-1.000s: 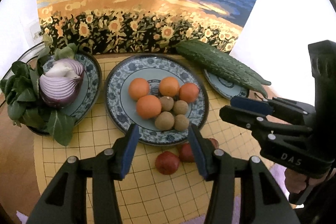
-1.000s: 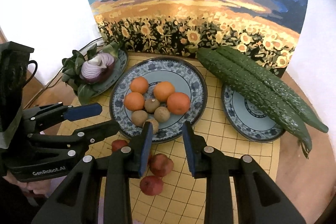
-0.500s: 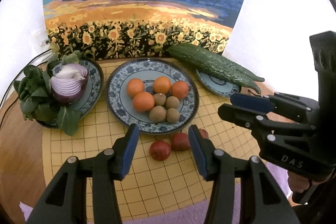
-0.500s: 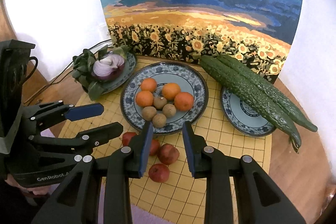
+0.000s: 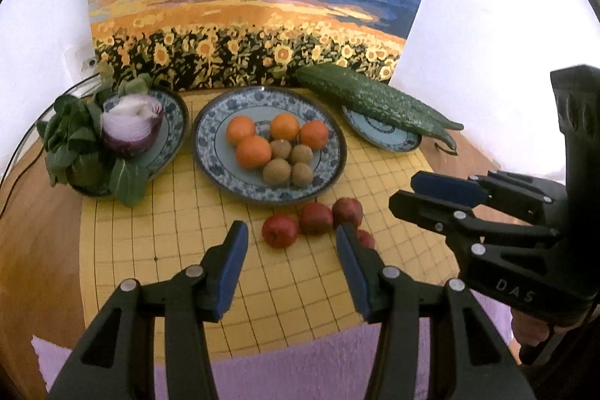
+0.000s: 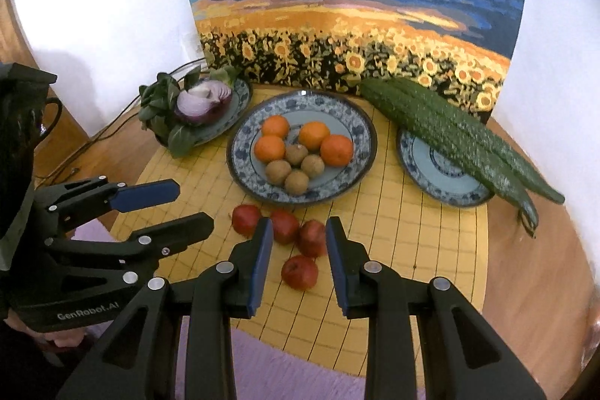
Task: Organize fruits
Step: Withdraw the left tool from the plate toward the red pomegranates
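I've pulled both grippers back from the centre plate (image 6: 369, 152). Left gripper (image 5: 291, 252) and right gripper (image 6: 296, 242) hang parted, empty. Four red fruits (image 6: 300, 271) lie near the mat's (image 6: 412, 231) front edge; I'd straddle one squarely.

The wooden surface (image 6: 532, 272) carries a yellow gridded mat (image 6: 405, 235), a purple cloth (image 5: 300, 370) at its near edge, and on the mat three blue-patterned plates (image 6: 360, 171) plus four red fruits (image 6: 300, 271) lying bare before the middle plate.
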`<state>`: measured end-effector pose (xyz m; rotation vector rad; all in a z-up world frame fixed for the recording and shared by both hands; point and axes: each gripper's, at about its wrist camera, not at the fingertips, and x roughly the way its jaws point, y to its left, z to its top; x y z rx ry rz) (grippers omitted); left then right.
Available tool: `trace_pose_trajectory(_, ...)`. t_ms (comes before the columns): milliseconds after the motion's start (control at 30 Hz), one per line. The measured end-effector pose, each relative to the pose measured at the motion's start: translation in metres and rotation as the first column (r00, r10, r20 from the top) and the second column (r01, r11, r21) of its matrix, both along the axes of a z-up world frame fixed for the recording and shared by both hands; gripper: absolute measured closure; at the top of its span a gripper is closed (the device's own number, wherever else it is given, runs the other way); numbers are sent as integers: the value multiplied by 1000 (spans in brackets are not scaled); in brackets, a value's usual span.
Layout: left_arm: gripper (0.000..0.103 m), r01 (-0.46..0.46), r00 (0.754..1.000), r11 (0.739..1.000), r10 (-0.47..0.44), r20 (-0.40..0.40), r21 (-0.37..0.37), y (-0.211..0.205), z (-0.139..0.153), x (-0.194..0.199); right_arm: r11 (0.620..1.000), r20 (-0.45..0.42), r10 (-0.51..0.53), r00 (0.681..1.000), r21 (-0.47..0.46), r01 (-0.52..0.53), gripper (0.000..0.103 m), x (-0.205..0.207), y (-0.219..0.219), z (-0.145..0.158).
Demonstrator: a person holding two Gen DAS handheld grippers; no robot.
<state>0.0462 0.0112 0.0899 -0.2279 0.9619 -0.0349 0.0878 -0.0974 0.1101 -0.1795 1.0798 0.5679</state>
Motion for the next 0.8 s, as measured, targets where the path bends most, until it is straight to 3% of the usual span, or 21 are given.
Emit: trace_pose_trajectory(800, 51, 8, 996, 1000, -11, -93, -23, -6, -26, -34, 999, -101, -52, 993, -11, 51, 73, -42, -9, -30)
